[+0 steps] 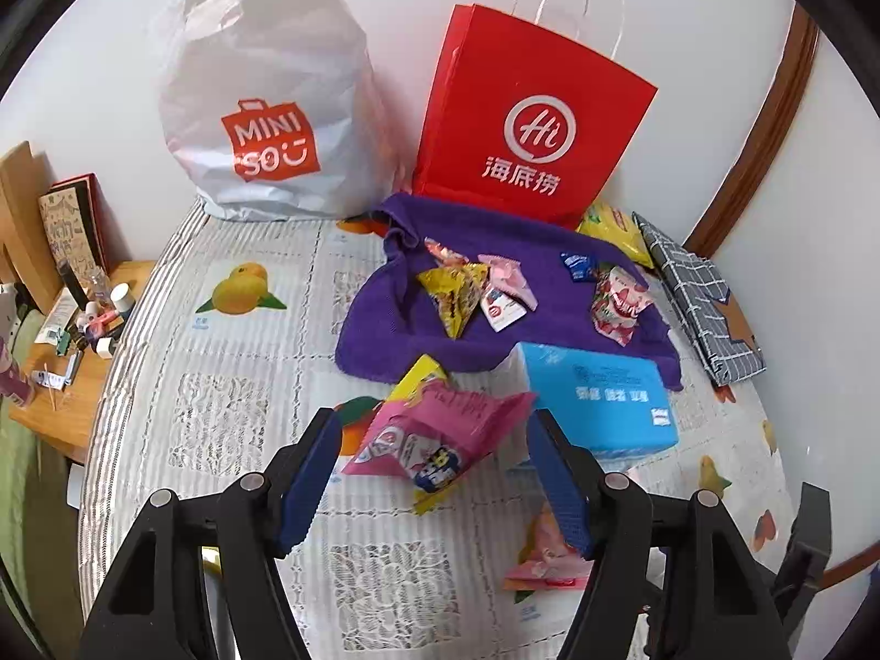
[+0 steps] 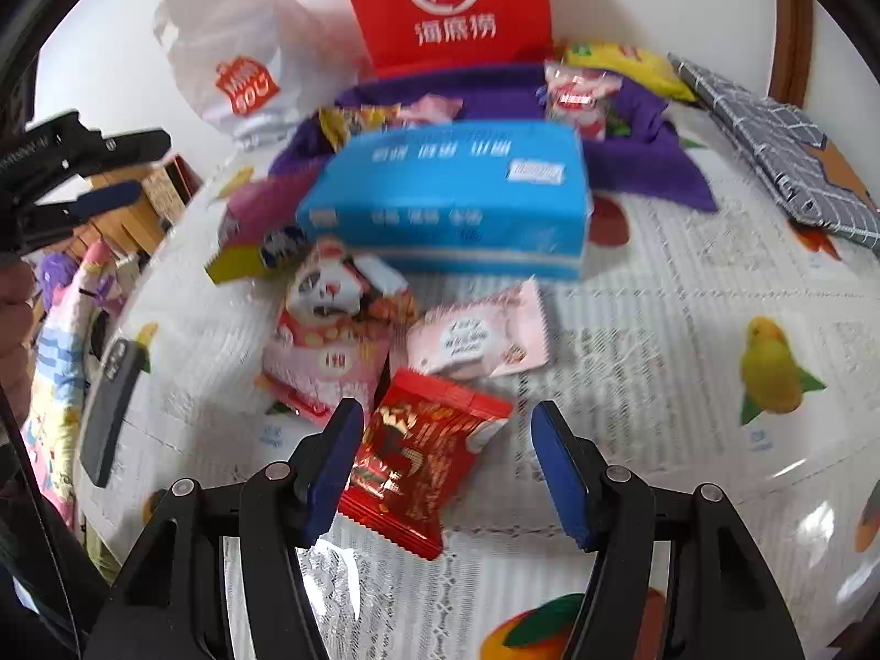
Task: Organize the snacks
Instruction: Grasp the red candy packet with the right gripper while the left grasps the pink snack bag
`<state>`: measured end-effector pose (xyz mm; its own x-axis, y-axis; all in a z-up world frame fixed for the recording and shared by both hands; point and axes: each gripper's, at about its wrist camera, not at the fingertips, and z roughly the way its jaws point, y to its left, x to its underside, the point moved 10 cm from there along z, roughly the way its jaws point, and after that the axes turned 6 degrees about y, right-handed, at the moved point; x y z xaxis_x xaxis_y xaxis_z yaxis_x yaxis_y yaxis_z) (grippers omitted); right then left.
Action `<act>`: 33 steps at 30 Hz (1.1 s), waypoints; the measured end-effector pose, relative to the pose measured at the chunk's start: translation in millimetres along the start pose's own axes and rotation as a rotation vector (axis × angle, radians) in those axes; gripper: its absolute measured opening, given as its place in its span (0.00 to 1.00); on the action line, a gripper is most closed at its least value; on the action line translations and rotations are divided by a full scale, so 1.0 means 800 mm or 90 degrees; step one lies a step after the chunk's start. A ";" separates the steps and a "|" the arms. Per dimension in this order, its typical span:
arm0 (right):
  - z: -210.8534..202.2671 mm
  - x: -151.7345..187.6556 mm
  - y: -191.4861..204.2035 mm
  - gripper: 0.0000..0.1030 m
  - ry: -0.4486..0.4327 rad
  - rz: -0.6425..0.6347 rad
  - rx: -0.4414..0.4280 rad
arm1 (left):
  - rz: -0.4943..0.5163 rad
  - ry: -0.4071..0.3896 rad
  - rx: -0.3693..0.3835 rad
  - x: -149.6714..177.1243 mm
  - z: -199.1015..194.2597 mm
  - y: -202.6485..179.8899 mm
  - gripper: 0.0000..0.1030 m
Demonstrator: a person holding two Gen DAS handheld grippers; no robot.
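between the right gripper's (image 2: 445, 467) parted, empty jaws lies a light, crinkly, slippery red foil snack packet (image 2: 423, 456), best pinched across its flat middle; left gripper (image 1: 434, 473) gapes over a pink packet (image 1: 440, 434).

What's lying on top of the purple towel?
On the purple towel lie several small snack packets, including a yellow one and a pink one. Anything underneath it is hidden.

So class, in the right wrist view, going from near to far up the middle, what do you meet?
Red snack packet → pale pink packet → blue box → purple cloth → red paper bag.
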<state>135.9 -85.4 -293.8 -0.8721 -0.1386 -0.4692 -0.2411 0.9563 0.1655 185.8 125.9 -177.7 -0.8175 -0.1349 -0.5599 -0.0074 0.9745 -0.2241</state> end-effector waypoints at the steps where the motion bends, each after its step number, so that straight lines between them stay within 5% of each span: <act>1: 0.008 0.004 0.004 0.62 0.009 -0.001 0.000 | -0.001 0.001 -0.003 0.000 0.002 0.004 0.66; 5: 0.022 0.010 0.009 0.60 0.003 -0.035 0.043 | -0.006 0.007 -0.011 0.007 0.014 0.016 0.66; 8: 0.023 0.011 0.011 0.40 0.002 -0.074 0.077 | -0.001 0.013 -0.007 0.010 0.022 0.016 0.66; 22: -0.019 0.004 -0.077 0.39 -0.054 -0.024 0.122 | 0.080 0.067 -0.035 0.020 0.092 -0.020 0.74; 25: -0.009 0.002 -0.093 0.40 -0.039 0.013 0.068 | 0.097 0.066 -0.074 0.017 0.106 -0.021 0.76; 33: 0.005 -0.014 -0.118 0.40 -0.052 -0.003 0.078 | 0.115 0.049 -0.133 0.014 0.137 -0.018 0.76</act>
<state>170.2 -173.6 -307.3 -0.8326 -0.1270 -0.5391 -0.1873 0.9806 0.0583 240.2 90.5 -268.3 -0.8579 0.0504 -0.5114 0.0304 0.9984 0.0474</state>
